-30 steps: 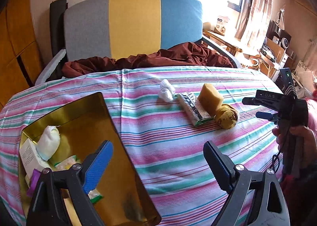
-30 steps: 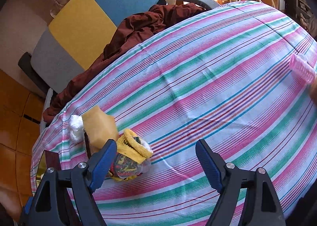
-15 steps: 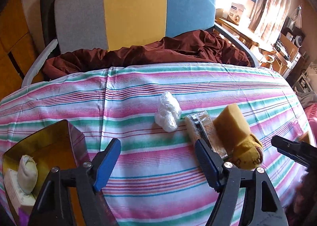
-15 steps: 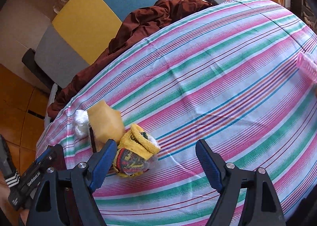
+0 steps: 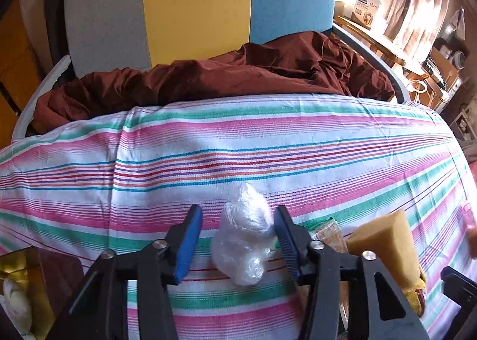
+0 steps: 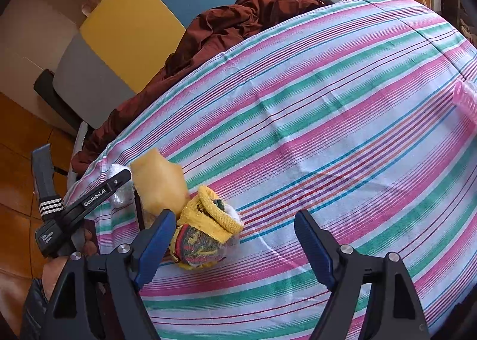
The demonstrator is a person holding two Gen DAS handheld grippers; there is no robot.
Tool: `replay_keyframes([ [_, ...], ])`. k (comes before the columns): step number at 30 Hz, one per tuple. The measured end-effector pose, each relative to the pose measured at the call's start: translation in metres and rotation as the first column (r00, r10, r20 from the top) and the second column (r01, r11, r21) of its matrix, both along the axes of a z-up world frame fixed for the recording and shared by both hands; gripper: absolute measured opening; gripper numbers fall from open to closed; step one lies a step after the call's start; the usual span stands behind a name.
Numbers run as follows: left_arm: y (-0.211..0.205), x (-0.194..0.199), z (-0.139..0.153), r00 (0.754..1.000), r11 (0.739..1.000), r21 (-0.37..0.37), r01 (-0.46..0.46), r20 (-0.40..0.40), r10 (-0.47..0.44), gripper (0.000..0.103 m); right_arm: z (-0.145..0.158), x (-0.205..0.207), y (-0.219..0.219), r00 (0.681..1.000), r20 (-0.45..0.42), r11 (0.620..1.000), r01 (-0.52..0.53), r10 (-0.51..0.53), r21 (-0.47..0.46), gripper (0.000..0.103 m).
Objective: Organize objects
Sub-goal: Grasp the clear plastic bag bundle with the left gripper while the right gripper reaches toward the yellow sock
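A crumpled clear plastic bundle (image 5: pixel 243 235) lies on the striped tablecloth (image 5: pixel 268 161). My left gripper (image 5: pixel 238 243) straddles it with jaws partly closed; the right finger touches it, the left finger stands a little apart. A yellow sponge (image 5: pixel 387 241) and a snack packet (image 5: pixel 328 234) lie just right of it. In the right wrist view the sponge (image 6: pixel 159 183) and a yellow knitted item (image 6: pixel 205 229) lie by the left finger of my open, empty right gripper (image 6: pixel 232 241). The left gripper (image 6: pixel 80 202) shows there over the bundle (image 6: pixel 119 191).
A gold tray (image 5: pixel 18 289) holding a white item sits at the lower left. A chair (image 5: pixel 196 3) with dark red cloth (image 5: pixel 238 71) stands behind the table. A pink roller (image 6: pixel 466 98) lies near the table's right edge.
My left gripper moved forward and right from the tray to the plastic bundle and narrowed around it. The right gripper barely moved and stayed open.
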State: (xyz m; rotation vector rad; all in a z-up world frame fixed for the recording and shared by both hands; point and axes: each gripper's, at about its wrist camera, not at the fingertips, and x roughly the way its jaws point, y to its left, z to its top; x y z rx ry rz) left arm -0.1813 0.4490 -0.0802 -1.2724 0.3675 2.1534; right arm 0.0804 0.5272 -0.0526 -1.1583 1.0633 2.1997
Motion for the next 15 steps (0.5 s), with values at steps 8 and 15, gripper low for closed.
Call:
replay_keyframes([
  [8,-0.01,0.021,-0.009,1.0,0.999,-0.035,-0.011,-0.003,0.011,0.035,0.002,0.006,0.007,0.999,-0.016,0.999,0.038,-0.038,0.007,0.083],
  [15,-0.028,0.048,-0.008,1.0,0.998,-0.059,-0.021,-0.009,0.021,0.035,-0.01,0.007,0.016,0.998,-0.007,0.996,0.058,-0.058,-0.073,0.083],
])
